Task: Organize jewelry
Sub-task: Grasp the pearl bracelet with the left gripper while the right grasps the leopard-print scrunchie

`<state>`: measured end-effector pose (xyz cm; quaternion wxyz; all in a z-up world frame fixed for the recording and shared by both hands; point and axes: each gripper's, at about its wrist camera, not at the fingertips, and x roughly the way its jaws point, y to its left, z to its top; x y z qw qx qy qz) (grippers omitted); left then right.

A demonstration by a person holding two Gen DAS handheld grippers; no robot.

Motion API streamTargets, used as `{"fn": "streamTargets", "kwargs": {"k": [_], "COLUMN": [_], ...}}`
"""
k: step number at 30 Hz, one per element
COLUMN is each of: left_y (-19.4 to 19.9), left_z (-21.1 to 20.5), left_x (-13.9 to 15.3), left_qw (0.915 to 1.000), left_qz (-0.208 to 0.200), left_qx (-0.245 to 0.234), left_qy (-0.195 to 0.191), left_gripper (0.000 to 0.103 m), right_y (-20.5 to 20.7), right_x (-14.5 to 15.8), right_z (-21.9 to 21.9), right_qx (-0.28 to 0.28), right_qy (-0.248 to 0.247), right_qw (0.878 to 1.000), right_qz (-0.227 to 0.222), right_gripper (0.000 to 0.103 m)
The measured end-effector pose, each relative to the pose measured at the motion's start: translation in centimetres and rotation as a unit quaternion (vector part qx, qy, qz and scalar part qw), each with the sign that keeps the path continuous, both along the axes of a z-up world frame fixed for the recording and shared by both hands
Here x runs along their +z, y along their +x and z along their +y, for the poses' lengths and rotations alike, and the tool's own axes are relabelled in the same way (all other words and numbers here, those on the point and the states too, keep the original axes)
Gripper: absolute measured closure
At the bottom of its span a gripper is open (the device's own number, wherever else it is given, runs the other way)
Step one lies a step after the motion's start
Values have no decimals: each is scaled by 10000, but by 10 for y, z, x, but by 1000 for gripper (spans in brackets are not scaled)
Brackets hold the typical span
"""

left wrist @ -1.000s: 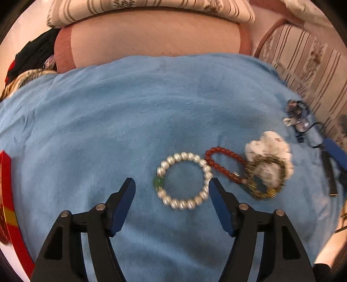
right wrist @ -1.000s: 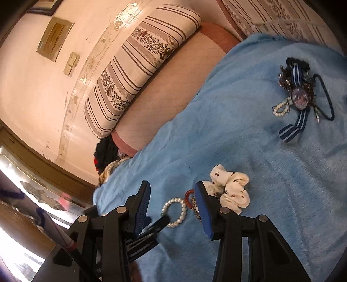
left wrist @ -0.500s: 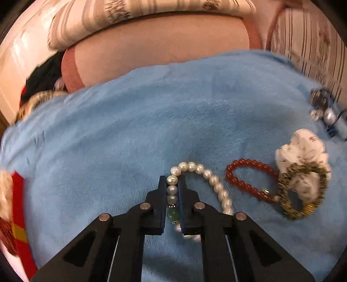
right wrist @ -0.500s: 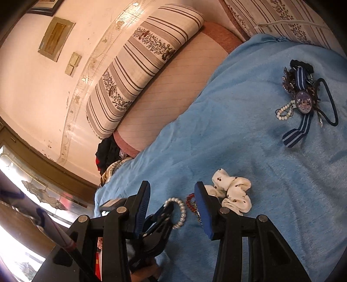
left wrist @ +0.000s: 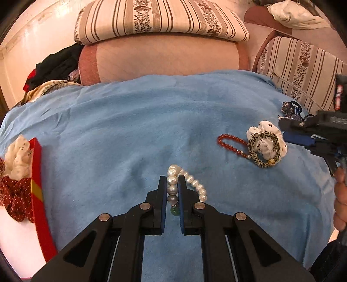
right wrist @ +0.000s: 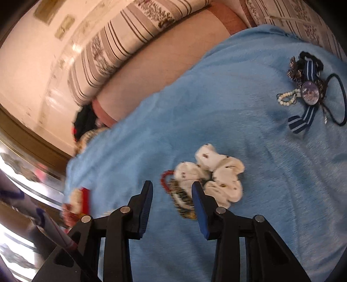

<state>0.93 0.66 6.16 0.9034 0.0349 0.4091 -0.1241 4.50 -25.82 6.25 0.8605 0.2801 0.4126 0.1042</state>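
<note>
My left gripper [left wrist: 172,181] is shut on a white pearl bracelet [left wrist: 196,184] with a green bead and holds it above the blue blanket [left wrist: 130,130]. A red bead bracelet [left wrist: 229,144], a leopard-print hair tie [left wrist: 263,149] and a white scrunchie [left wrist: 267,135] lie together to the right. My right gripper [right wrist: 172,186] is open and empty, just in front of the hair tie [right wrist: 182,198], the red bracelet [right wrist: 165,180] and the scrunchie [right wrist: 216,173]. It also shows at the right edge of the left wrist view [left wrist: 299,132].
A red box [left wrist: 38,186] at the blanket's left edge holds a white scrunchie [left wrist: 17,158] and a red dotted one [left wrist: 15,195]. A brooch with blue ribbon, small pearls and a dark hair tie [right wrist: 310,91] lies far right. Striped cushions [left wrist: 160,19] stand behind.
My left gripper closed on the pearl bracelet, lifted it and carried it left, away from the other pieces. My right gripper moved closer to the scrunchie and hair tie, staying open.
</note>
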Motion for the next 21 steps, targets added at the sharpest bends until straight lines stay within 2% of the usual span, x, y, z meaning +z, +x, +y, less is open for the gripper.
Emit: {"fn": "streamTargets", "kwargs": {"k": [2, 3, 4, 5, 7, 9, 11, 14, 17, 21], "left_y": [0, 1, 2, 3, 6, 9, 13, 17, 18, 18], "left_z": [6, 9, 12, 14, 19, 23, 27, 30, 32, 34], "left_x": [-5, -9, -12, -14, -18, -20, -21, -20, -19, -14], "left_qw": [10000, 9999, 9998, 9997, 9993, 9989, 9984, 9977, 9972, 9967], "left_qz": [26, 64, 92, 108, 154, 197, 225, 228, 232, 166], "left_qx": [40, 54, 50, 47, 47, 52, 39, 37, 42, 29], "left_qy": [-83, -125, -168, -206, -329, -426, -521, -631, -714, -792], "left_gripper": [94, 94, 94, 94, 94, 94, 94, 94, 94, 94], "right_y": [5, 7, 8, 9, 4, -6, -16, -23, -18, -8], "right_x": [-7, -10, -12, -14, -10, 6, 27, 38, 29, 16], "right_z": [6, 9, 12, 15, 20, 25, 32, 43, 55, 71], "right_qx": [59, 118, 139, 120, 104, 108, 328, 623, 848, 985], "right_qy": [-163, -210, -335, -511, -667, -666, -454, -221, -24, -149], "right_qw": [9998, 9996, 9992, 9985, 9977, 9974, 9951, 9904, 9899, 9907], "right_qz": [93, 126, 164, 185, 85, -250, -811, -1212, -1140, -925], "right_gripper": [65, 76, 91, 94, 95, 95, 95, 95, 95, 95]}}
